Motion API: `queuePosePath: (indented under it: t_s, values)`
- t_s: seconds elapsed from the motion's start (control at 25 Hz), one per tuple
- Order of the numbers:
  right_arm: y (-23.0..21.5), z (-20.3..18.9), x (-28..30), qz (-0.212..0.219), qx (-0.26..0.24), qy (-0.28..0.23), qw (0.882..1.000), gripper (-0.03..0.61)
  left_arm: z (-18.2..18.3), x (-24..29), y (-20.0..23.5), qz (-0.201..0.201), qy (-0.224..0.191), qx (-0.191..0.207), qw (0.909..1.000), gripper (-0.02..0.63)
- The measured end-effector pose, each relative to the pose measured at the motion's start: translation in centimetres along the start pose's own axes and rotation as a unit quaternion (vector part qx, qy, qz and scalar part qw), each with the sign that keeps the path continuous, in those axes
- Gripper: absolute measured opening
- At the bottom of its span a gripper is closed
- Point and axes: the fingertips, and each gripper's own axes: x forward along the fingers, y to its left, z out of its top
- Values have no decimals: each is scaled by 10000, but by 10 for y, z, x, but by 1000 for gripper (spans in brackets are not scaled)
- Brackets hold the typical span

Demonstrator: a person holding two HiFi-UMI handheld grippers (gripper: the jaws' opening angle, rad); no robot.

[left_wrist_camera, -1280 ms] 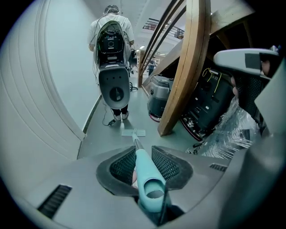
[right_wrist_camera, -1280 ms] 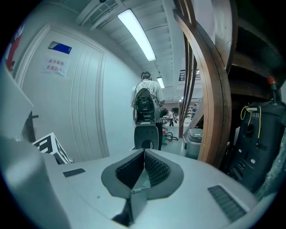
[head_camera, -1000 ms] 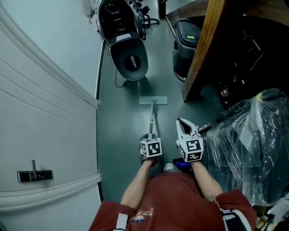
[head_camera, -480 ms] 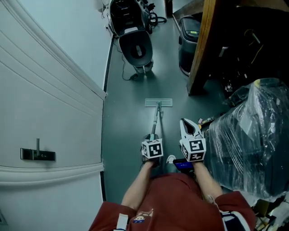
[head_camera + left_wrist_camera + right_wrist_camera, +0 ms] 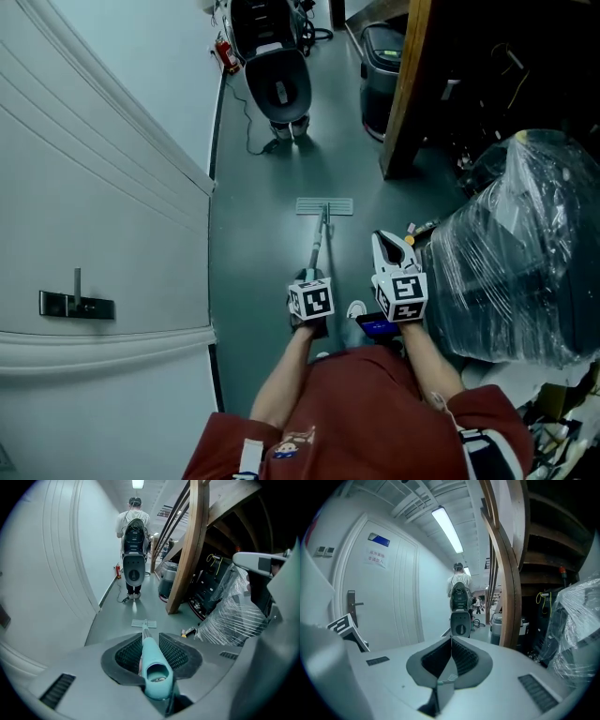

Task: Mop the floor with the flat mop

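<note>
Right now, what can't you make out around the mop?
- Underside of the mop: head view, pressed to the floor.
- Floor directly below: head view, hidden by red shirt.
- Door sign: right gripper view, print too small.
- Contents of the plastic-wrapped bundle: head view, wrap hides them.

The mop handle (image 5: 319, 246) runs forward from my left tongs (image 5: 310, 279) to the mop head (image 5: 324, 206) on the floor (image 5: 253, 253) — door (image 5: 103, 216) left of them, wrapped bundle (image 5: 516, 253) right of my right tongs (image 5: 385, 246).
</note>
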Motion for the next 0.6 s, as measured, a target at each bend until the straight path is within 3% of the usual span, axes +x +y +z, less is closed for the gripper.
queuePosePath:
  t_s: [0.24, 0.6]
  values:
    - [43, -4, -39, -239, -37, -190, 9995, 20, -39, -28, 31, -57, -102, 202, 9997, 126]
    - [101, -23, -113, -342, -232, -212, 9989, 20, -106, -68, 39, -292, -130, 194, 9993, 126]
